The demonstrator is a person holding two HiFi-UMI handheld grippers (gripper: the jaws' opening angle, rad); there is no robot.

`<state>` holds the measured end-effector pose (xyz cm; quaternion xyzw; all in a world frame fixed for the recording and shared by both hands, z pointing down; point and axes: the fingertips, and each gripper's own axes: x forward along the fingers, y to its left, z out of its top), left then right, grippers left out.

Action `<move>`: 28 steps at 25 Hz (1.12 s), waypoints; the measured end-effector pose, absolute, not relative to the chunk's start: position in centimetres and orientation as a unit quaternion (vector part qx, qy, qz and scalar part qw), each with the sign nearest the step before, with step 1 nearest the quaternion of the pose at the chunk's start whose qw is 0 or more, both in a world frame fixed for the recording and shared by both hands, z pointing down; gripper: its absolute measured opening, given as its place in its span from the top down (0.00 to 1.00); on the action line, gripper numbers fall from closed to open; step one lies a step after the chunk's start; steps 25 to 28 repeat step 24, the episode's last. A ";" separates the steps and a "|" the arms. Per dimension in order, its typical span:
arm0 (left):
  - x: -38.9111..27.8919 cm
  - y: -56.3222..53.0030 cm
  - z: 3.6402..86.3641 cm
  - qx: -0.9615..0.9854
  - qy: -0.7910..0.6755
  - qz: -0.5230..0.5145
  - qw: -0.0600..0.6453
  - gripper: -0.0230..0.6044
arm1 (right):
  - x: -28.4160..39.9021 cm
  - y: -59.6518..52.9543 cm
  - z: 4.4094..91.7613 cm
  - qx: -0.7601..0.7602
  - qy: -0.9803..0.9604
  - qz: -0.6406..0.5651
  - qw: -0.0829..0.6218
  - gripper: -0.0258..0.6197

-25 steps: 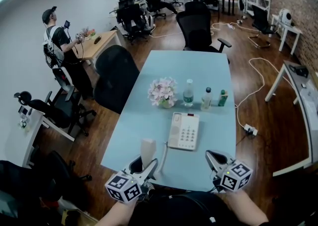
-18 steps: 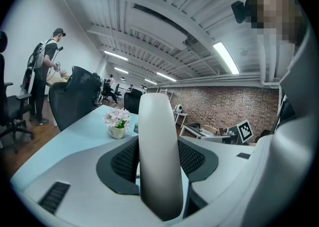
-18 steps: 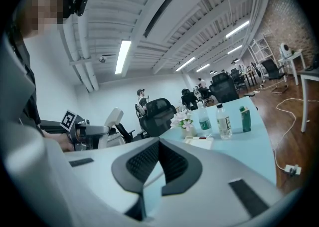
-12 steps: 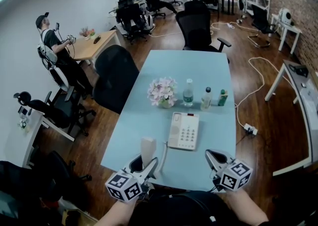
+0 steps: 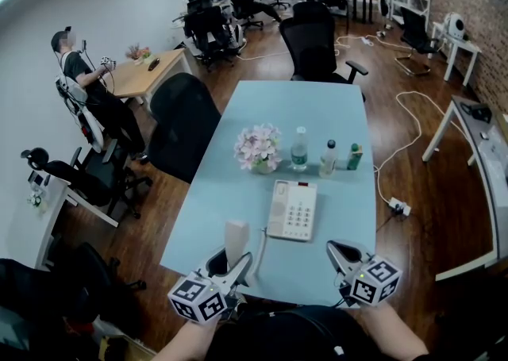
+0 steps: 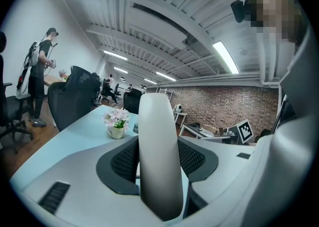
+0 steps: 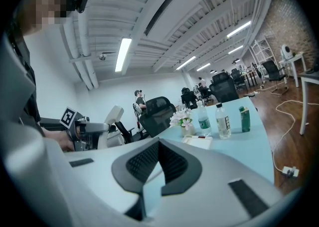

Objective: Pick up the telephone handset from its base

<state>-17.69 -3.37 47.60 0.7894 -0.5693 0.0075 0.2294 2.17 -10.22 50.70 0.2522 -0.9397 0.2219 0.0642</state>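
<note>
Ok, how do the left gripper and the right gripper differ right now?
The left gripper is clamped on the handset, which stands upright between its jaws; the right gripper has its jaws together on nothing. The left gripper sits left of the base, the right gripper right of it. Both hang over the near edge of the table, pointing away from the person.

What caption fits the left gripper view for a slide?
Left tongs grip the white handset upright over the blue table.
</note>
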 end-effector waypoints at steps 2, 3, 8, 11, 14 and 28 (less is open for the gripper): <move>-17.7 -3.4 47.6 0.789 -0.570 0.007 0.229 0.61 | 2.2 -10.2 51.1 0.251 -0.939 0.225 0.066 0.95; -17.7 -3.4 47.6 0.789 -0.570 0.007 0.229 0.61 | 2.3 -10.2 51.2 0.251 -0.939 0.226 0.065 0.95; -17.5 -3.6 47.8 0.790 -0.569 0.008 0.229 0.61 | 2.4 -10.4 51.2 0.253 -0.939 0.226 0.063 0.95; -17.6 -3.7 47.8 0.790 -0.569 0.008 0.229 0.61 | 2.5 -10.4 51.5 0.254 -0.938 0.226 0.065 0.95; -17.5 -3.8 47.6 0.791 -0.568 0.008 0.229 0.61 | 2.4 -10.4 51.3 0.252 -0.939 0.226 0.063 0.95; -17.6 -3.8 47.7 0.792 -0.566 0.010 0.228 0.61 | 2.1 -10.2 51.0 0.248 -0.941 0.220 0.065 0.95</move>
